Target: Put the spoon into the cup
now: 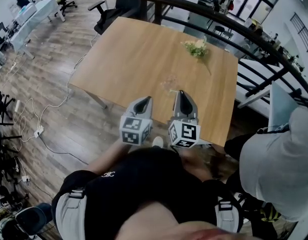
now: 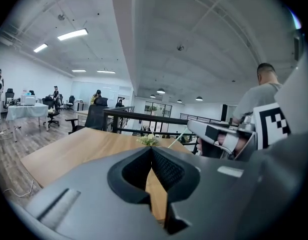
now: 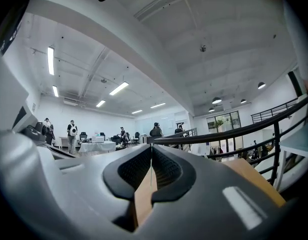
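Standing at the near edge of the table (image 1: 133, 49), the person holds both tongs just over that edge, side by side and pointing toward the far side. The left gripper (image 1: 142, 103) has its jaws pressed together with nothing between them. The right gripper (image 1: 182, 97) is closed and empty too, its pads meeting in a thin line. The step in hand, as I judge it, is the approach: nothing is picked up yet.

Neither the spoon nor the cup can be made out with any certainty. A pale shape (image 1: 169, 82) lies on the wood between the middle and the near edge, ahead of the right gripper. It may be a clear cup, perhaps with the spoon by it, but it is too faint to tell. The only plain thing is a bunch of flowers (image 1: 196, 47) near the far right corner, well apart from both grippers.

To do this well, find the spoon first and open the jaws before coming down. Take the handle across its width near the middle so it does not swivel. The other gripper can steady the cup if it proves light. Keep clear of the flowers.
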Demonstrator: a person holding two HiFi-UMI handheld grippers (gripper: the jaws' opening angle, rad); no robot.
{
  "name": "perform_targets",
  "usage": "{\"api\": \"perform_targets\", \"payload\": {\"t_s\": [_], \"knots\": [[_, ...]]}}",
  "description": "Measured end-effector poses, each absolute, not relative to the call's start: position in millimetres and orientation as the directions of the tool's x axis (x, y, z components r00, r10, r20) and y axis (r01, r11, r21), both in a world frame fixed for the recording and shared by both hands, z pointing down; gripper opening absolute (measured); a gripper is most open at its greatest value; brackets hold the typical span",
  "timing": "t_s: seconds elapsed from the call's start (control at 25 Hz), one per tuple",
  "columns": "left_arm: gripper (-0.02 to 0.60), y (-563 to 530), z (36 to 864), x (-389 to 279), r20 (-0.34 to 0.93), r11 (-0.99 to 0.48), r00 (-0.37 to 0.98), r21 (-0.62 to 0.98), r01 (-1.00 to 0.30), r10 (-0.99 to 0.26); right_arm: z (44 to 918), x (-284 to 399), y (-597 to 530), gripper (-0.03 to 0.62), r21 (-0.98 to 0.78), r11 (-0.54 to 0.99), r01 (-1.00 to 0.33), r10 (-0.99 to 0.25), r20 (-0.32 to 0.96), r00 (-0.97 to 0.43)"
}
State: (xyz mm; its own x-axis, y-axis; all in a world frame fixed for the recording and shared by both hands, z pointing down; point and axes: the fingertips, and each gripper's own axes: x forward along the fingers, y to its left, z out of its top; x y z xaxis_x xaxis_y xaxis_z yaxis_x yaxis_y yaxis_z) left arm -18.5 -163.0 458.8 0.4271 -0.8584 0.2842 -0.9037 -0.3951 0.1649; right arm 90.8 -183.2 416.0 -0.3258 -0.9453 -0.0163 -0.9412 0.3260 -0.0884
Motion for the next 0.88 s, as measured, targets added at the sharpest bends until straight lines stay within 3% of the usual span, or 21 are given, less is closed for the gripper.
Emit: {"api": "perform_targets", "payload": {"t_s": [0.56, 0.88], "knots": [[0.011, -233, 465, 20, 0.299, -0.366, 0.403, 0.173, -0.915, -0.865, 428, 123, -262, 0.011, -0.11, 0.375, -0.92, -0.925, 0.022, -0.38], [0.012, -246, 479, 21, 0.338, -0.383, 0.422, 0.179, -0.906, -0.841, 439, 129, -273, 0.009, -0.131, 0.336, -0.933, -0.938, 0.04, -0.344]]}}
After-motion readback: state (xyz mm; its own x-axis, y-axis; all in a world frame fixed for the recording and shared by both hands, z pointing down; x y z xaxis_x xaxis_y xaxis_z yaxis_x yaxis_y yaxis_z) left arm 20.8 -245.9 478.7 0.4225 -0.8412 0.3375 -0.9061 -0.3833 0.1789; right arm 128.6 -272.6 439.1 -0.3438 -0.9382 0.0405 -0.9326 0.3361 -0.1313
